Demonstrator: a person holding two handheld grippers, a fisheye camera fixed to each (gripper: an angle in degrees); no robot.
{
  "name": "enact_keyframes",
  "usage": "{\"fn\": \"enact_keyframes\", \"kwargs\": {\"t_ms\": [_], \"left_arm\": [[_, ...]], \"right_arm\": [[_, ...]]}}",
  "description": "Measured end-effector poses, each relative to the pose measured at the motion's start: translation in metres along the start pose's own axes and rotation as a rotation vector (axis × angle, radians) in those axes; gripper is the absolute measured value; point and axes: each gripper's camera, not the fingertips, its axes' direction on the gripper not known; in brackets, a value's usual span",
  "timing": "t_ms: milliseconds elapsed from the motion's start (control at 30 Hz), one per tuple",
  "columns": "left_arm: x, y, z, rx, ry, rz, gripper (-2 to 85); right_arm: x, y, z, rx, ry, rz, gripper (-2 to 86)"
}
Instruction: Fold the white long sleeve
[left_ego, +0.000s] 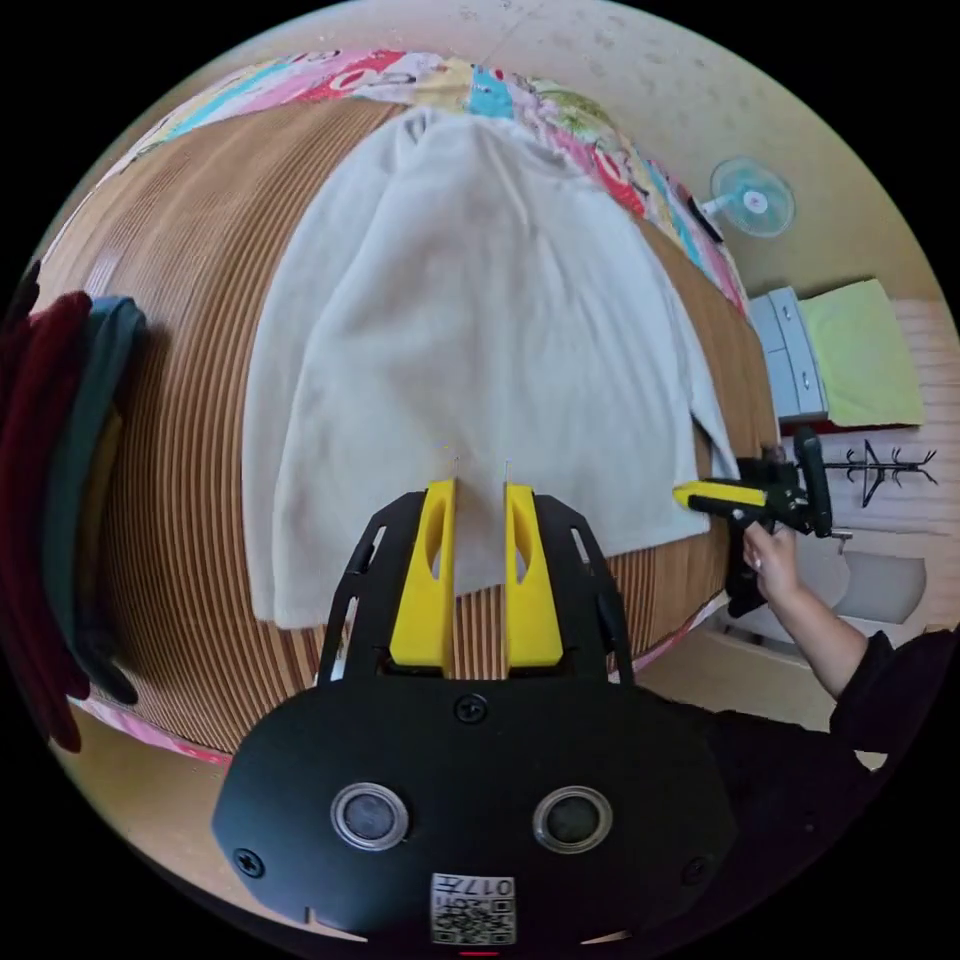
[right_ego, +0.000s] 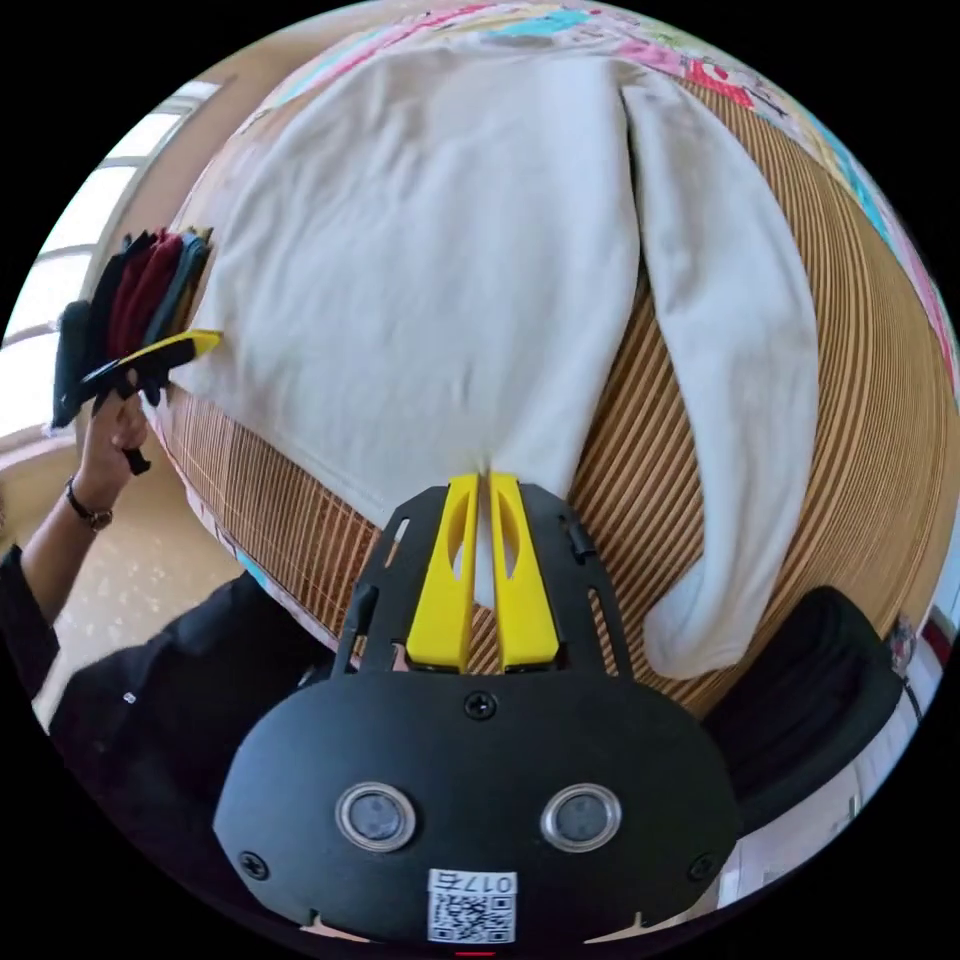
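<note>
The white long sleeve (left_ego: 460, 310) lies spread flat on a ribbed bamboo mat (left_ego: 190, 330), its hem toward me. My left gripper (left_ego: 481, 490) hovers at the hem with its yellow jaws apart and cloth showing in the gap. It also appears as the left gripper (right_ego: 195, 345) by the hem's left corner. My right gripper (right_ego: 487, 478) has its jaws nearly together, pinching the hem's right corner of the shirt (right_ego: 430, 250). One sleeve (right_ego: 740, 380) lies loose along the body, its cuff near the mat's edge. The right gripper (left_ego: 700, 495) sits at that corner.
A stack of folded dark red and teal clothes (left_ego: 60, 450) stands at the mat's left end. A colourful quilt (left_ego: 480, 85) borders the far side. A fan (left_ego: 752, 197) and a drawer unit (left_ego: 790, 355) stand to the right. A black chair (right_ego: 810, 680) is close by.
</note>
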Motion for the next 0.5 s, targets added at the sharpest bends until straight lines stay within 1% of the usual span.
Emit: {"fn": "enact_keyframes", "kwargs": {"t_ms": [33, 67, 133, 200, 233, 267, 300, 333, 367, 400, 467, 500], "left_arm": [[0.003, 0.01, 0.001, 0.033, 0.004, 0.014, 7.0], [0.011, 0.028, 0.007, 0.043, 0.008, 0.029, 6.0], [0.023, 0.049, 0.021, -0.016, 0.045, 0.061, 4.3], [0.032, 0.073, 0.035, -0.124, 0.161, 0.08, 2.7], [0.031, 0.079, 0.032, -0.11, 0.186, 0.077, 2.3], [0.025, 0.094, 0.016, -0.013, 0.212, 0.049, 1.9], [0.012, 0.108, -0.007, 0.112, 0.201, -0.008, 2.3], [0.003, 0.115, -0.017, 0.166, 0.182, -0.05, 2.9], [-0.016, 0.126, -0.033, 0.239, 0.125, -0.156, 5.0], [-0.036, 0.135, -0.041, 0.273, 0.065, -0.259, 7.9], [-0.063, 0.142, -0.035, 0.266, 0.028, -0.354, 10.7], [-0.075, 0.142, -0.019, 0.211, 0.073, -0.368, 10.7]], "right_arm": [[0.007, 0.014, 0.0, -0.029, 0.059, 0.006, 2.0], [0.01, 0.022, -0.002, -0.028, 0.075, 0.002, 1.7], [0.025, 0.062, 0.0, -0.046, 0.187, 0.011, 1.1], [0.041, 0.092, -0.001, -0.045, 0.198, 0.039, 0.8], [0.055, 0.105, -0.004, -0.068, 0.162, 0.081, 0.7], [0.063, 0.109, -0.005, -0.08, 0.133, 0.104, 0.7], [0.078, 0.117, -0.01, -0.098, 0.064, 0.155, 0.6], [0.094, 0.122, -0.015, -0.1, -0.006, 0.217, 0.6], [0.101, 0.124, -0.017, -0.096, -0.035, 0.248, 0.6], [0.113, 0.128, -0.021, -0.078, -0.078, 0.302, 0.5], [0.126, 0.132, -0.023, -0.048, -0.123, 0.353, 0.5], [0.132, 0.134, -0.019, -0.046, -0.146, 0.379, 0.5]]}}
